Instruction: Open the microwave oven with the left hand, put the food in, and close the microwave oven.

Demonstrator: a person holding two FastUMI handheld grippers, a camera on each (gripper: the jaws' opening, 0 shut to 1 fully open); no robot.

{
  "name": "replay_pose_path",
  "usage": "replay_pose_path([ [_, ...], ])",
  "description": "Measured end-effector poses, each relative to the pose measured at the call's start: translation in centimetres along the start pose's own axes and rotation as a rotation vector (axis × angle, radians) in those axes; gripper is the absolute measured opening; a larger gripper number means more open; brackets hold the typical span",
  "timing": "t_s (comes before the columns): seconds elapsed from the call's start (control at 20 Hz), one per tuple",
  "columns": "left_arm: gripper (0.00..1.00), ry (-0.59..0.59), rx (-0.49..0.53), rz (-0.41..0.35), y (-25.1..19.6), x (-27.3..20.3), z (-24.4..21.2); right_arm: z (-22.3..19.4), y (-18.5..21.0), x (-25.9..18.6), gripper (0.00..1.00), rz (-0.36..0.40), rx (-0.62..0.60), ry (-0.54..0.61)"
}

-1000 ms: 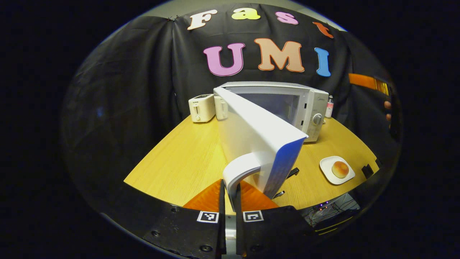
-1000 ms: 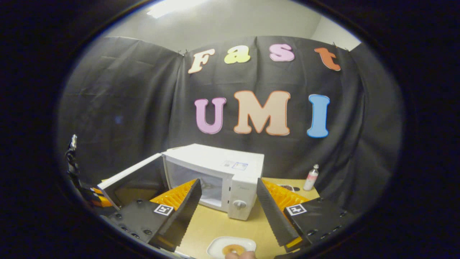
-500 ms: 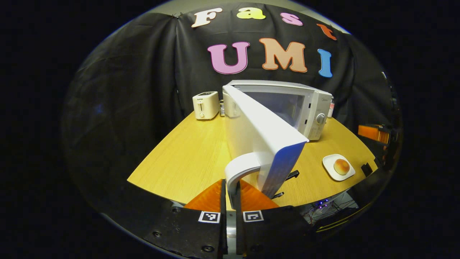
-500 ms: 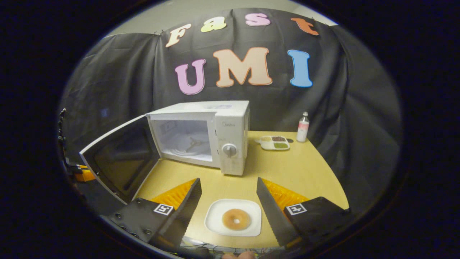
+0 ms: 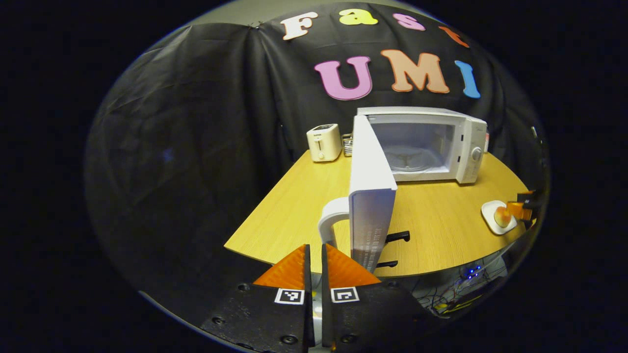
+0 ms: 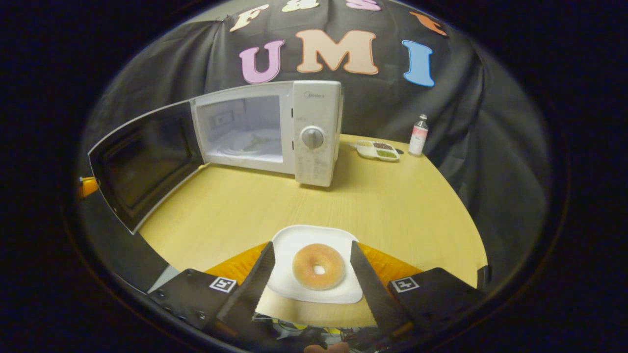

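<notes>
Now door-opening step nearly done: left gripper (image 5: 314, 255) clenched on microwave door handle (image 5: 329, 220), door (image 5: 370, 196) swung wide. Right gripper (image 6: 311, 279) spread, straddling doughnut (image 6: 318, 266) on white plate (image 6: 294, 240) at desk's near edge. Next: close on plate, carry into cavity (image 6: 245, 132).

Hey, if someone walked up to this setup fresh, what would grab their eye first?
Probably the white microwave at the back of the wooden table, its door swung wide open and its cavity bare. The left gripper is clamped on the door handle. Near the table's front edge, a doughnut lies on a white plate, between the right gripper's open jaws.
</notes>
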State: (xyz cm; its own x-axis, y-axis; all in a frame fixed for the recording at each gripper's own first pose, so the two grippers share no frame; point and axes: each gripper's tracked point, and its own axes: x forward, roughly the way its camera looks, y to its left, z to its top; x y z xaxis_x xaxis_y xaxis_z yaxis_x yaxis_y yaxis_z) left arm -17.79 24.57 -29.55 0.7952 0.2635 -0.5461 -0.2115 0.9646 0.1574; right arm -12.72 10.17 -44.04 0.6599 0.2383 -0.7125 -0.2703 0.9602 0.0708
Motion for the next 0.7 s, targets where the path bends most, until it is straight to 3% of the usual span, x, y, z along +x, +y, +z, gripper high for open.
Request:
replay_pose_path([
  [0.25,0.06,-0.04,-0.089,0.063,3.1,-1.1,1.1,-2.3,-0.6,2.1,0.98,-0.015,-0.001,0.073],
  [0.55,0.09,-0.15,-0.157,0.082,4.2,-3.2,5.4,-4.3,-0.6,3.7,0.99,-0.015,0.018,0.144],
  [0.6,0.17,-0.191,-0.197,0.073,4.0,-3.5,6.8,-4.2,-0.4,3.7,0.99,-0.009,0.038,0.141],
  [0.65,0.33,-0.215,-0.229,0.08,4.4,-3.9,7.9,-4.2,-0.4,3.7,0.99,-0.008,0.049,0.147],
  [0.7,0.55,-0.228,-0.246,0.092,4.5,-4.2,8.8,-4.3,-0.1,3.9,0.96,0.004,0.06,0.15],
])
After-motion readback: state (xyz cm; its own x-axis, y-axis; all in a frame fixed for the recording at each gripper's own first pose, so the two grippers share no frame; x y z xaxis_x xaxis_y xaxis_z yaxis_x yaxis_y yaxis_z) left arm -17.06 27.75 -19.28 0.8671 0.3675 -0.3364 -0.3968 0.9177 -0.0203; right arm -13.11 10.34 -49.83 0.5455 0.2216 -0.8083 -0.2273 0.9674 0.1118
